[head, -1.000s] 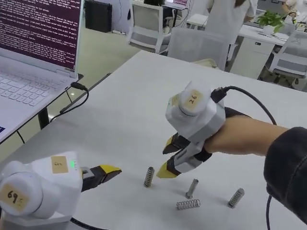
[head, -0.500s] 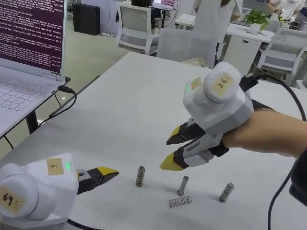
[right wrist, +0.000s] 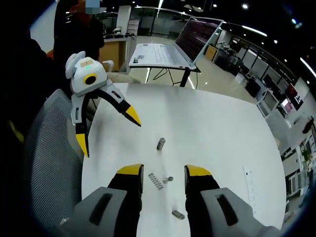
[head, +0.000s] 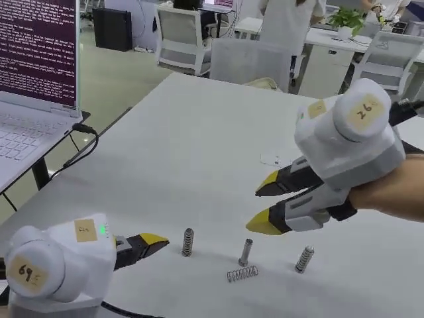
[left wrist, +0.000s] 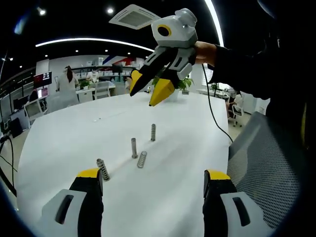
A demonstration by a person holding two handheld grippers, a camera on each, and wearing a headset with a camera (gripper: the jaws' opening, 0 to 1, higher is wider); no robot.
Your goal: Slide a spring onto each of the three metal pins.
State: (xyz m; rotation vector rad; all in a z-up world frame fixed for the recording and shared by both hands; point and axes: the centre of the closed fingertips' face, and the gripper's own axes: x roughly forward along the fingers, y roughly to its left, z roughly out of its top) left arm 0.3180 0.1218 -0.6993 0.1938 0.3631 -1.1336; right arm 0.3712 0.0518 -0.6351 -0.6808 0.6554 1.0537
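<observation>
White counter [head: 199,132] in an open office, a silver laptop [head: 26,126] on the desk beside it. A loose steel coil spring [head: 242,273] lies just beside the bare upright metal pin [head: 246,252]. The right gripper [head: 264,209] hovers above them, wide and empty; the left gripper [left wrist: 154,175] sits low, wide and empty.

This is an open office. A laptop [head: 30,79] stands at the upper left of the head view. Office chairs [head: 177,33] and a potted plant [head: 346,18] line the top.

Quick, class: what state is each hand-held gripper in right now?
Left hand-held gripper: open, holding nothing.
Right hand-held gripper: open, holding nothing.
</observation>
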